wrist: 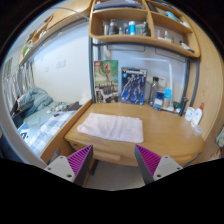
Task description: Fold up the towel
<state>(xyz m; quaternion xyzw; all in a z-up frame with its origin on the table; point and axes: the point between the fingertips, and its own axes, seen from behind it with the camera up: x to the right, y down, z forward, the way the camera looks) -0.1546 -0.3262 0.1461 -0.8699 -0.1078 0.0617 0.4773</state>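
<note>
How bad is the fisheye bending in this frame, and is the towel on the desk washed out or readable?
Gripper view: strong barrel distortion, the wooden wall shelf and curved wooden desk edges bow; the flat white cloth towel is bright but its outline is readable; the open hand-held gripper sits in shade, purple pads still distinct.

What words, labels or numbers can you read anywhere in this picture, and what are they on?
None can be read.
The two posters propped at the back of the desk carry print, too small to read.
The bottles on the shelf above have labels, too blurred to read.
The towel shows no text.
The gripper is open, short of the towel, its pads unmarked.
</note>
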